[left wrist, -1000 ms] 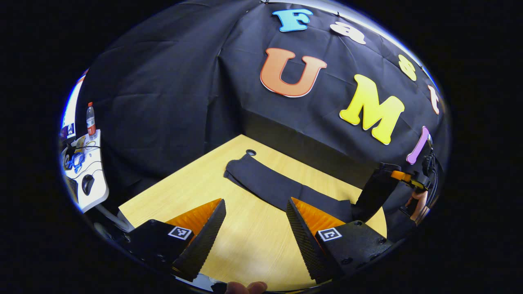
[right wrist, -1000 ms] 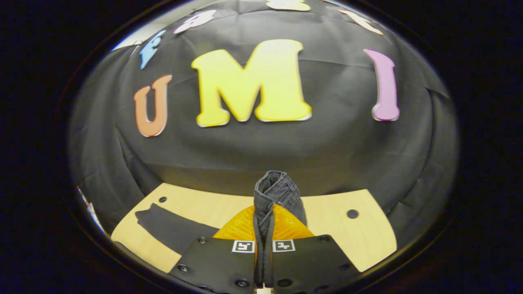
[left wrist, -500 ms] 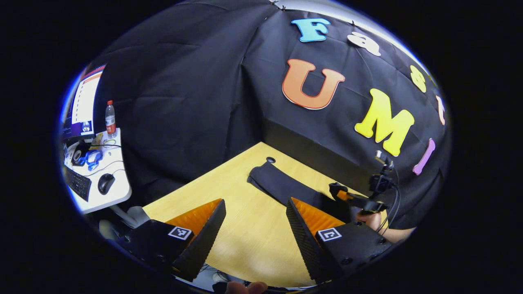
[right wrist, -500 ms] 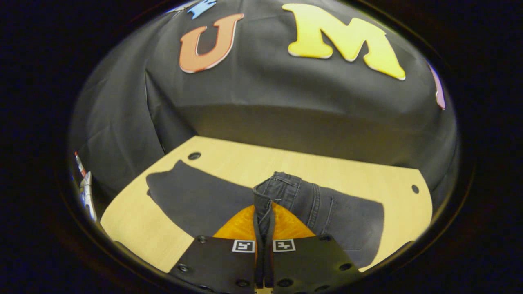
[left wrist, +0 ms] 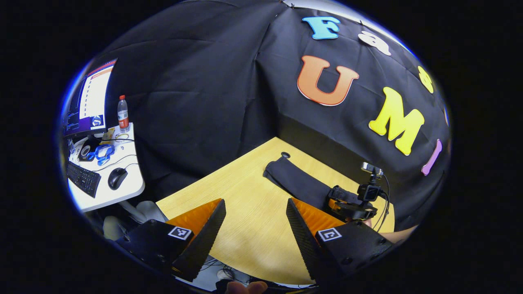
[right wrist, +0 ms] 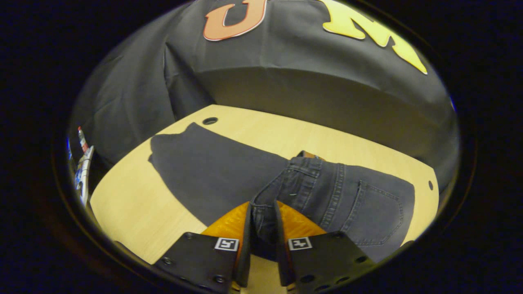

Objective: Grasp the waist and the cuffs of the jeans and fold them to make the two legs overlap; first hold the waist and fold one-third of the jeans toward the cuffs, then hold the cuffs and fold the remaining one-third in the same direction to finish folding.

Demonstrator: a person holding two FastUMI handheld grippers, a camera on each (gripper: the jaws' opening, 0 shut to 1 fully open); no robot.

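Observation:
Dark jeans (right wrist: 212,167) lie along the wooden table (right wrist: 135,196), legs overlapped. The waist part (right wrist: 322,183) is folded over onto the legs, back pocket (right wrist: 376,208) facing up. My right gripper (right wrist: 262,204) sits low over the fold, its jaws slightly parted, with the waistband bunched loosely between them. My left gripper (left wrist: 255,201) hovers open and empty above the table's near edge (left wrist: 245,192), well short of the jeans' cuff end (left wrist: 294,179). In the left gripper view the right gripper (left wrist: 347,202) rests on the jeans, with a hand (left wrist: 392,234) behind it.
A side desk (left wrist: 122,192) at the left carries a monitor (left wrist: 92,98), keyboard (left wrist: 81,177), mouse (left wrist: 117,178) and bottle (left wrist: 123,113). Cable holes (right wrist: 210,121) mark the table's far corners. Black cloth walls close in the back.
My right gripper carried the waist down and over onto the legs, then its jaws parted a little. My left gripper stayed open and swung so the view shifted left.

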